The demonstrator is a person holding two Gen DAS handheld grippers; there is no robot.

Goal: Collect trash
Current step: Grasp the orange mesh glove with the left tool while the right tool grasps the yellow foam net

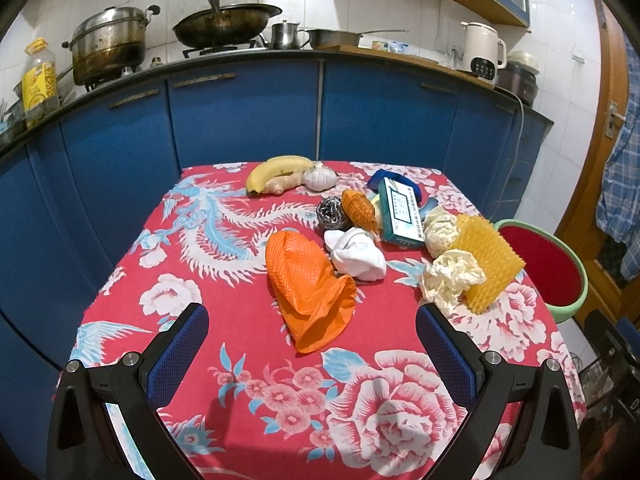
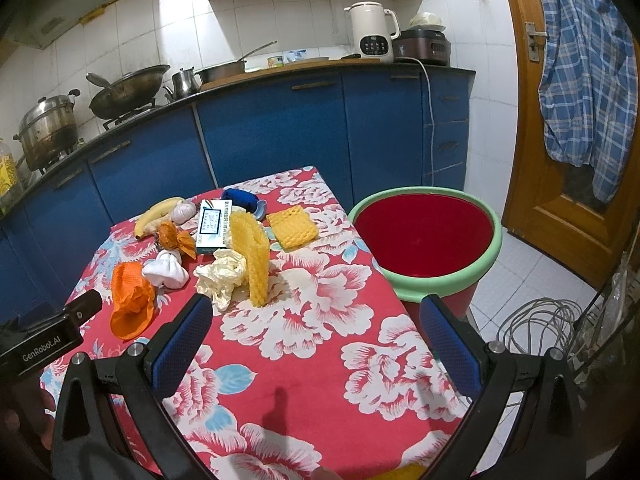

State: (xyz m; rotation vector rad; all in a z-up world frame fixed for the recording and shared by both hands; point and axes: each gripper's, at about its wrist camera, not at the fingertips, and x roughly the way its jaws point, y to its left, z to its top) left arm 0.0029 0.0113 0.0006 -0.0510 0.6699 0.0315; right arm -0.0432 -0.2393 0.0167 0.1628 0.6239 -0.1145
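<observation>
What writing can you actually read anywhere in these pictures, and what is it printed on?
"GenRobot.AI": white letters on the black body of the left gripper, seen from the right wrist camera.
Box on the table: rows of print, too small to read.
Yellow label on the oil bottle: blurred, unreadable.
White kettle: control panel symbols too small to read.

Bare near tablecloth [image 1: 240, 360]; trash clutter [image 1: 452, 276] blocks beyond.
</observation>
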